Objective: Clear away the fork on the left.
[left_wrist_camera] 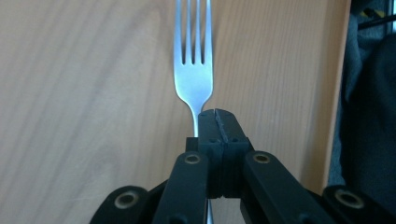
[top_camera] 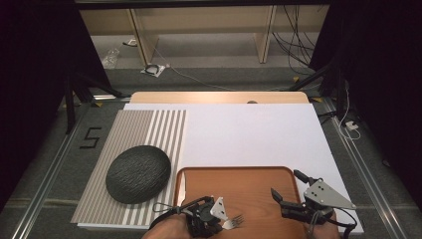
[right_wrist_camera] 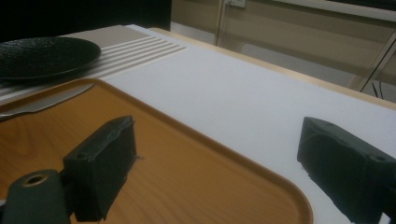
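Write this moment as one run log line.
left claw: shut on fork | right claw: open, holds nothing | fork: over wooden tray

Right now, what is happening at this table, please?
A person works at the table with tongs in each hand. The left tongs are shut on the neck of a fork, holding it over the wooden tray. The right tongs stand open over the tray's right side, with nothing between them. A knife lies along the tray's left edge. A dark round plate sits on the striped placemat to the left.
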A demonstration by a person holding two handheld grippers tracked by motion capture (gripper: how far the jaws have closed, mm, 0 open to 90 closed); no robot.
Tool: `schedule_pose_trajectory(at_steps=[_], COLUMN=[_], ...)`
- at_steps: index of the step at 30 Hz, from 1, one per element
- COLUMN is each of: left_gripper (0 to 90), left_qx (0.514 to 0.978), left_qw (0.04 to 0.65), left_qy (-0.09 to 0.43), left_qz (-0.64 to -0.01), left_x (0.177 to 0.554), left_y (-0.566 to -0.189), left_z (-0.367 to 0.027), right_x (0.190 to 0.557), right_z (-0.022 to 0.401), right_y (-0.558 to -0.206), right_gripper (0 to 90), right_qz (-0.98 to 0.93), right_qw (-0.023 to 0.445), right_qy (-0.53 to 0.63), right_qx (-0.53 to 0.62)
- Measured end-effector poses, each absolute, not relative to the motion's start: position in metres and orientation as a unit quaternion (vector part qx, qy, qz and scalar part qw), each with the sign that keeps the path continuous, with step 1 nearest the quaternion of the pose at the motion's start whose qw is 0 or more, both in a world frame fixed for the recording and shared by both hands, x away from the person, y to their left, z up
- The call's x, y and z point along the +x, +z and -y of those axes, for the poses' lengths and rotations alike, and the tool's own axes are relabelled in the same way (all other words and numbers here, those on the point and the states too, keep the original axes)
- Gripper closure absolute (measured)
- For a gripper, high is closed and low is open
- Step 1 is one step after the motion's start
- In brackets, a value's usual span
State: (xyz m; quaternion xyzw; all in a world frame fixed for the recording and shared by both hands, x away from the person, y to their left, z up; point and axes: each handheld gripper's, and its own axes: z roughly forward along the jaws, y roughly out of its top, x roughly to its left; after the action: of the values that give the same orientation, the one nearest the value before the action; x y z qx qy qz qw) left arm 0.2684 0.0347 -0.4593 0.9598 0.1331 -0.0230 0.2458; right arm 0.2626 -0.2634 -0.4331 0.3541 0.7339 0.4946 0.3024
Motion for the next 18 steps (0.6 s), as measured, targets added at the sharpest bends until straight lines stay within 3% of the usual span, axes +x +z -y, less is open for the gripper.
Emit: schedule_pose_trajectory(at_steps=[18], left_gripper=[89.7], left_qx=[0.959], left_qw=[0.238], left_qy=[-0.019], left_qz=[-0.149], left_x=[0.2742], left_y=[-0.4653], left_z=[-0.0377], right_x=[0.2627], right_z=[0.2634], right_y=[-0.4332], right_gripper=[12.7], right_qz=[-0.734], right_qw=[0.303], right_qy=[0.494], right_qx=[0.354])
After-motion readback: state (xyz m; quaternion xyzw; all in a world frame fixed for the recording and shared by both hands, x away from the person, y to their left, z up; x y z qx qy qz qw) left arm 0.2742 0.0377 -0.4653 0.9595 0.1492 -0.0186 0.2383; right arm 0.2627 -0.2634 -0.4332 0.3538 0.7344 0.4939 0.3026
